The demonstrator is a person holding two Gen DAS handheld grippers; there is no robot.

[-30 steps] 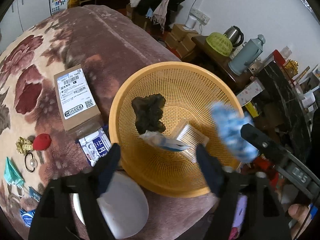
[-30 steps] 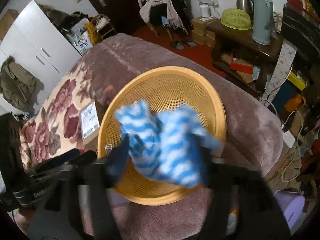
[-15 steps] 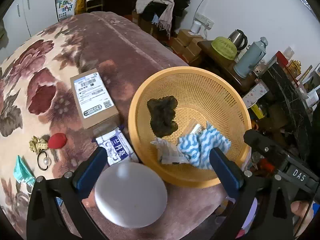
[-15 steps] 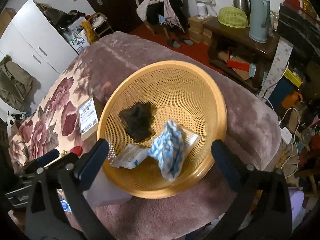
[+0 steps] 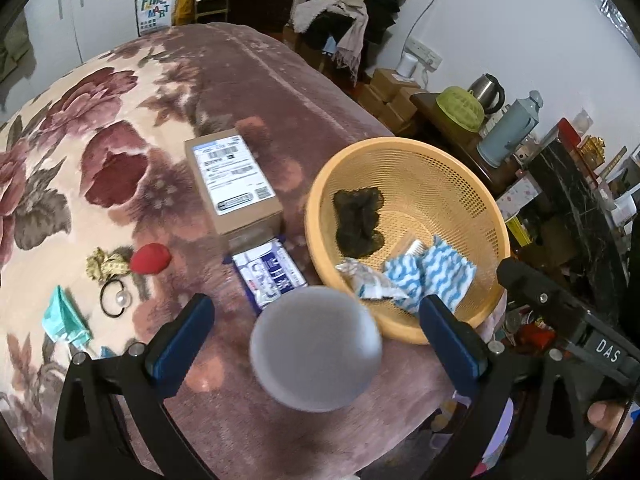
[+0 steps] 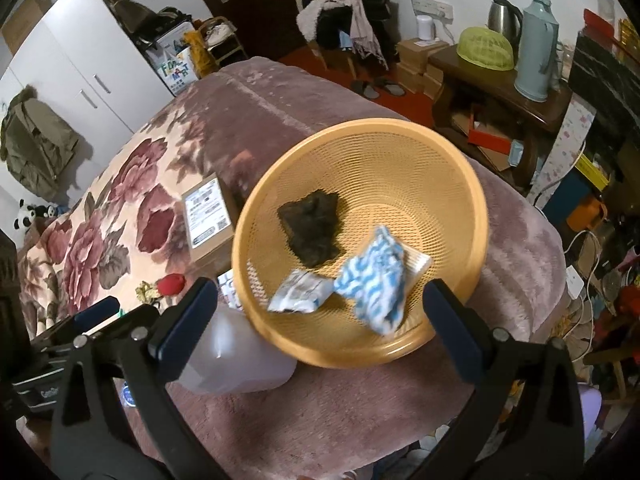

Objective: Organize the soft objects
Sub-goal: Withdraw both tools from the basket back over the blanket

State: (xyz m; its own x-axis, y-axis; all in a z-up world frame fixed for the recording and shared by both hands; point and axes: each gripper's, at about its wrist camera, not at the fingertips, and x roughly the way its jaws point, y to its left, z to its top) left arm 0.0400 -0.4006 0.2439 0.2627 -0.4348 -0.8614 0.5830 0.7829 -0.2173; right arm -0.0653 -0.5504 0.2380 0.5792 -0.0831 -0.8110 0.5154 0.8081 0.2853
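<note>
A yellow mesh basket [image 5: 404,148] [image 6: 360,126] sits on the plush blanket near the bed's edge. In it lie a dark cloth [image 5: 358,220] [image 6: 314,228], a blue-and-white striped cloth [image 5: 436,276] [image 6: 376,276], a crumpled white packet [image 5: 368,280] [image 6: 302,296] and a clear pack [image 5: 412,246]. My right gripper [image 6: 320,292] hangs open above the basket's near rim, holding nothing. My left gripper [image 5: 314,312] is open and empty over a whitish round container [image 5: 316,348] just left of the basket.
On the floral blanket lie a cardboard box [image 5: 232,180], a blue-and-white pack [image 5: 272,276], a red soft piece [image 5: 151,258], a yellow scrunchie [image 5: 104,264], a pearl hair tie [image 5: 116,300] and a teal mask [image 5: 64,318]. A cluttered side table [image 6: 500,80] stands beyond the bed.
The right gripper let go of the striped cloth, which dropped into the basket. Both grippers' jaws spread wider, and both pulled back and up from the basket.
</note>
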